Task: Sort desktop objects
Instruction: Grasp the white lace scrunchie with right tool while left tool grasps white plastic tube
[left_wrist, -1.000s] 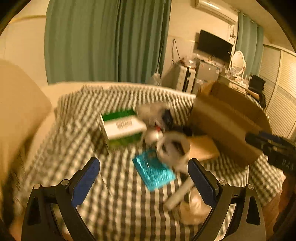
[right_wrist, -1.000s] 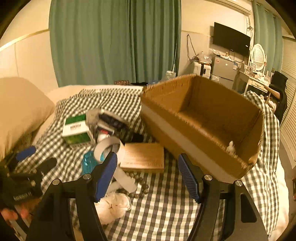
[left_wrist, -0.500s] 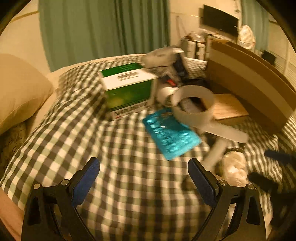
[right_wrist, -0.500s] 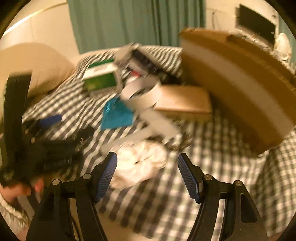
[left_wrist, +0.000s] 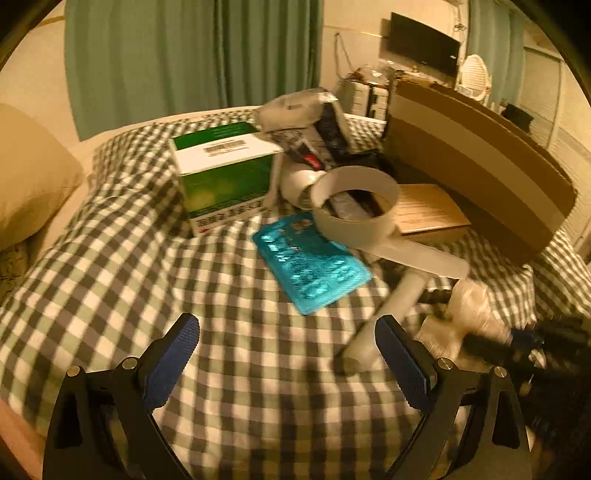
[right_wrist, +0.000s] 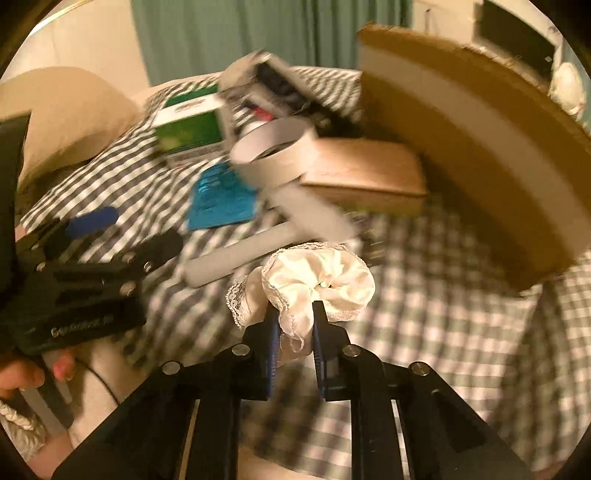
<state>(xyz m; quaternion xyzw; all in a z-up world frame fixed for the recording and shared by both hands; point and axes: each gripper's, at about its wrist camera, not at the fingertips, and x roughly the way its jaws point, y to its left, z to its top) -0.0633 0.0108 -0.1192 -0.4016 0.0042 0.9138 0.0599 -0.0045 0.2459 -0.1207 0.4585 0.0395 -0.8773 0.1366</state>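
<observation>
A frilly white scrunchie (right_wrist: 321, 277) lies on the checked bedspread (left_wrist: 229, 332). My right gripper (right_wrist: 293, 321) is closing on it, and its near fold is pinched between the blue pads. In the left wrist view the scrunchie (left_wrist: 476, 306) is blurred at the right. My left gripper (left_wrist: 288, 354) is open over bare cloth, holding nothing. Beyond it lie a teal foil packet (left_wrist: 310, 262), a green and white carton (left_wrist: 225, 177), a white band loop (left_wrist: 354, 199) and a white tube (left_wrist: 391, 314).
A large open cardboard box (right_wrist: 461, 129) stands at the right, with a flat brown box (right_wrist: 365, 173) against its near wall. A silver and black pouch (left_wrist: 306, 114) leans behind the carton. A pillow (left_wrist: 29, 184) lies at the left. A hand (right_wrist: 22, 373) holds the left gripper (right_wrist: 129, 232).
Both grippers have come down close to the bedspread. The right gripper's jaws, wide open half a second ago, have closed onto the white scrunchie. The left gripper is as open as before.
</observation>
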